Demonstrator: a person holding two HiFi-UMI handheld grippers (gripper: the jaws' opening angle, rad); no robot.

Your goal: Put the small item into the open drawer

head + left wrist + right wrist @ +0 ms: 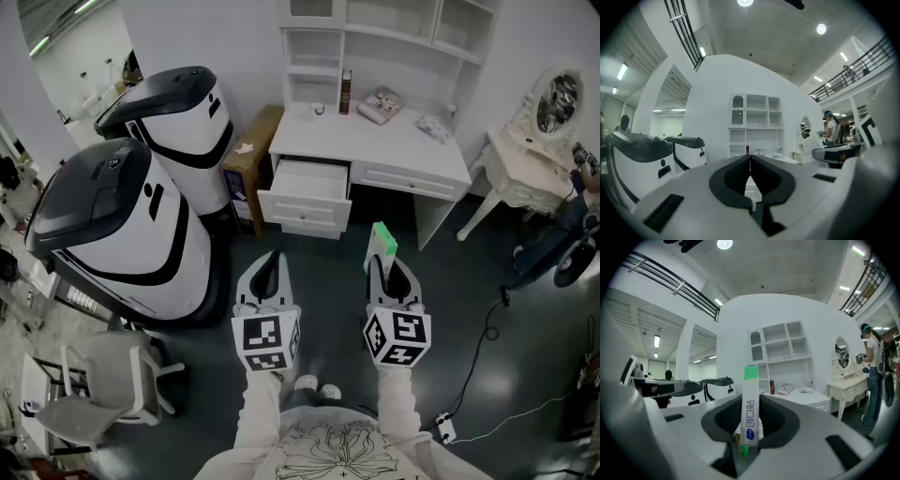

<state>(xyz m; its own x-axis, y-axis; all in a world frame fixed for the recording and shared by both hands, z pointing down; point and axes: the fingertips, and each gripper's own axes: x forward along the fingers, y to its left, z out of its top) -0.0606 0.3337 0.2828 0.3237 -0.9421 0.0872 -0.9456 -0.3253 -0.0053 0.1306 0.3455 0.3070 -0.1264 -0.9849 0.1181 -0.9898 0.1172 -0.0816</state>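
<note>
**Item carried.** Small flat carton, white with green ends and blue print (382, 241), long and narrow. It is clamped by its lower part between the jaws of the right gripper (387, 269). The right gripper view shows the pads pressed on its two broad faces and its green end standing clear past the jaw tips. Its long axis runs along the jaws and points forward to the furniture ahead.

**Left gripper** (270, 267). The jaws are together at the tips with nothing between them. It is held level with the right gripper, just beside it.

**Destination.** White drawer (305, 212), pulled out from the left end of the white desk (375, 142). Its interior faces up and appears bare. A white shelf hutch stands on the desk's surface, which also bears a dark upright book and a few small items.

**Governing relation.** The drawer lies ahead of the carton and somewhat to its left, well apart, with dark floor between. The right hand already holds the carton, so the coming move is judged to be a forward carry with a slight leftward drift. The carton should arrive end-first over the drawer's opening.

**Surroundings.** Two large white-and-black machine housings (122, 225) stand at left. A brown cardboard box (251, 155) sits beside the desk, and a cream vanity with an oval mirror (534, 141) stands at right.
</note>
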